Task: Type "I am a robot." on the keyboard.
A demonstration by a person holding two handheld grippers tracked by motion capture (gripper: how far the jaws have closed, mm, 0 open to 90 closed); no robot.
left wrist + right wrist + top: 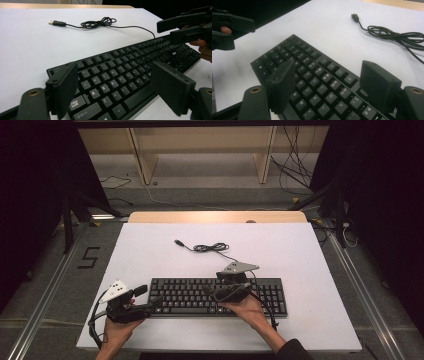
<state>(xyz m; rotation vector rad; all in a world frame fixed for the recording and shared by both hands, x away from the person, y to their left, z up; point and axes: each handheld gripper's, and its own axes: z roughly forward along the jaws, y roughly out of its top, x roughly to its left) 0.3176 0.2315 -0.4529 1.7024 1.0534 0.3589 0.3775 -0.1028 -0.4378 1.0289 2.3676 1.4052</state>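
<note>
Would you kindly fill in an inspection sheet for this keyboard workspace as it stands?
Surface: white table top, flat, wooden edge at the far side.
Job's things: black keyboard lying flat near the person's edge.
Clutter: nothing seen.
Grippers: left gripper open over the keyboard's left end; right gripper open over its right half, nothing between the jaws.
Cables: keyboard cable loosely bundled behind the keyboard, USB plug free on the table.
Surroundings: wooden shelf frame, loose floor wires, dark curtains.
</note>
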